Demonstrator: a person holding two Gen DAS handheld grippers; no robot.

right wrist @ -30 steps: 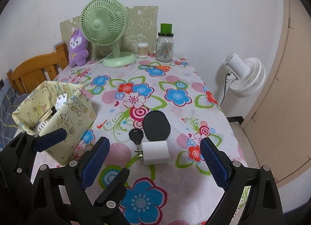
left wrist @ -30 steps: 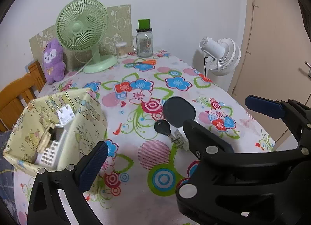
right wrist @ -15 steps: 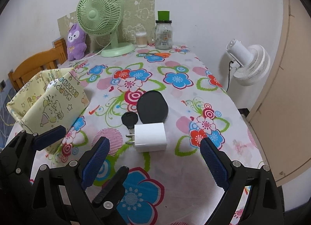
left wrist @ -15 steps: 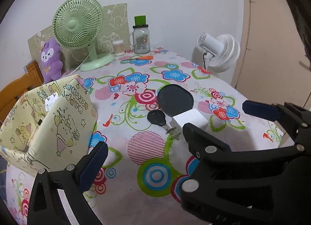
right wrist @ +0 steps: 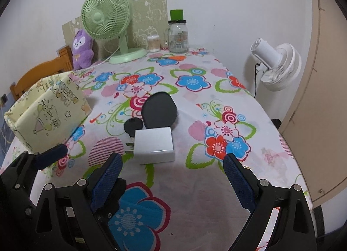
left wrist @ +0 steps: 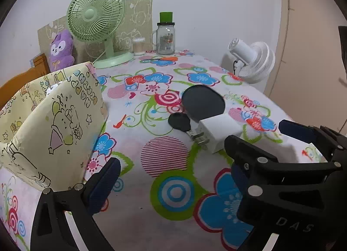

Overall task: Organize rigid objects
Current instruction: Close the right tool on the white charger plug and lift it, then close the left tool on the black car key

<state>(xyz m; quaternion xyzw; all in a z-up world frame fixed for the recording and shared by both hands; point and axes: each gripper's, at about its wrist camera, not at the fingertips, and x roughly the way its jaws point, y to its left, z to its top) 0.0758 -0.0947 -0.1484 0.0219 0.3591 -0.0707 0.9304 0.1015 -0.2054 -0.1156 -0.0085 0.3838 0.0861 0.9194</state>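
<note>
A white plug adapter (right wrist: 154, 145) lies on the flowered tablecloth with its prongs to the left. A black key (right wrist: 132, 126) and a black oval pad (right wrist: 160, 110) lie just behind it. My right gripper (right wrist: 172, 180) is open and empty, low over the cloth, just short of the adapter. In the left wrist view the adapter (left wrist: 219, 130), key (left wrist: 179, 122) and pad (left wrist: 202, 102) sit ahead. My left gripper (left wrist: 171, 175) is open and empty, beside a yellow patterned fabric box (left wrist: 49, 125). The right gripper's black frame (left wrist: 282, 164) fills the right of that view.
A green desk fan (right wrist: 106, 15), a purple plush (right wrist: 82, 48), a cotton swab jar (right wrist: 154, 43) and a glass jar with green lid (right wrist: 177, 34) stand at the table's far end. A white floor fan (right wrist: 277, 64) stands off the right edge. A wooden chair (right wrist: 41, 73) is behind the box.
Both grippers have come lower and closer to the table. The adapter now sits nearer the right gripper's open fingers. The box's inside has dropped out of the left view.
</note>
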